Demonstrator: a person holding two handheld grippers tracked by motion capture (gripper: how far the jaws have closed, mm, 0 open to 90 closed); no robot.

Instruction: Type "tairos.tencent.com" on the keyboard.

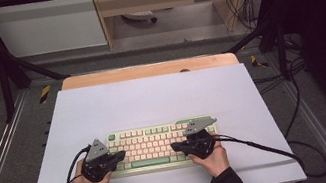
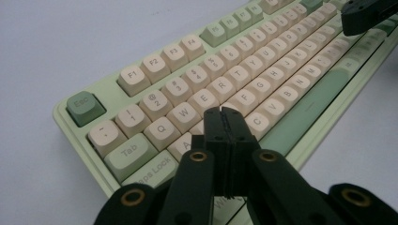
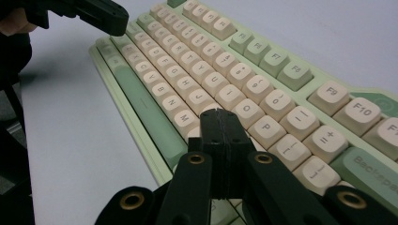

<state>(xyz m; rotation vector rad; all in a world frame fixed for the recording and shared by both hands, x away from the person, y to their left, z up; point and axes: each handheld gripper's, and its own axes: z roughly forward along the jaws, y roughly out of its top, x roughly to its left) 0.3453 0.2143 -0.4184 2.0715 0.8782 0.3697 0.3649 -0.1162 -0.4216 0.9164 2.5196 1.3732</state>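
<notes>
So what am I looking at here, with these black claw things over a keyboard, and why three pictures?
A person sits at a table covered in pale sheeting, holding a hand-operated two-jaw tool in each hand. The high view looks down from above: the left gripper and right gripper point inward over a green and cream keyboard. The other two pictures come from small cameras riding on each tool, looking along its black jaws. Both pairs of jaws are shut, with nothing between them. Their tips hover over or rest on the keys; I cannot tell which.
</notes>
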